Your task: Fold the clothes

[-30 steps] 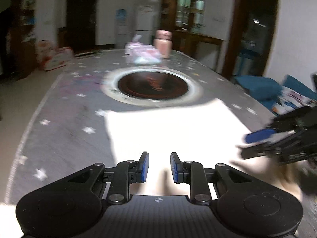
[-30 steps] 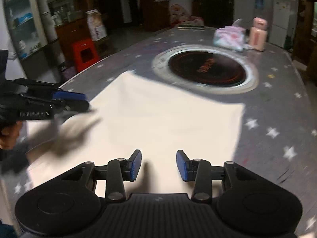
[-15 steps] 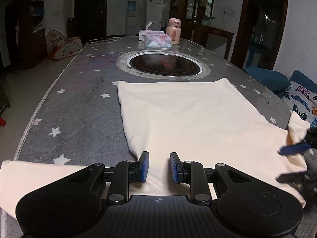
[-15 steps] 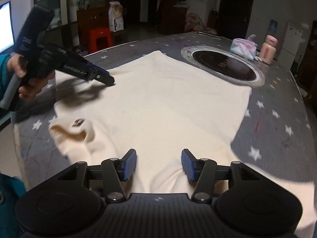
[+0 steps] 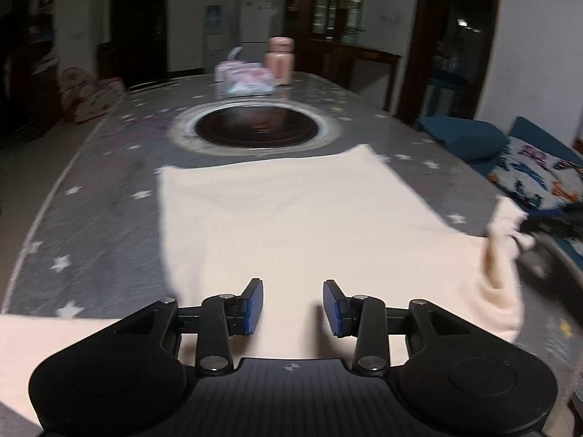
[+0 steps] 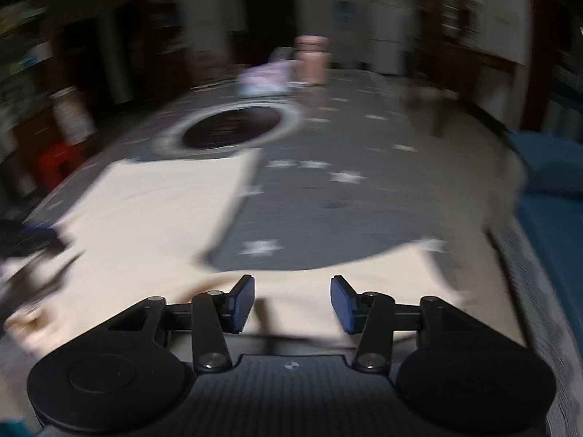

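- A cream garment (image 5: pixel 291 225) lies spread flat on the grey star-patterned worktop (image 5: pixel 109 196), its far hem just short of the round dark inset (image 5: pixel 257 129) sunk in the worktop's middle.
- At the far end stand a pink lidded jar (image 5: pixel 278 60) and, just beside it, a soft pink-and-blue packet (image 5: pixel 246 80); their contents cannot be made out.
- The left tool (image 5: pixel 291 307) hovers over the garment's near edge, its blue pads parted and opening, gripping nothing; half a second ago the pads stood much closer together.
- The right tool (image 6: pixel 291 304) hangs over a sleeve end at the worktop's near edge, jaws apart and closing slightly, with cloth below but nothing pinched.
- In the left wrist view the garment's right corner (image 5: pixel 504 240) is now bunched and lifted near the blurred dark shape of the other tool; earlier it lay lower.
- The right wrist view has swung since half a second ago: the garment's body now sits to its left, with bare worktop ahead.
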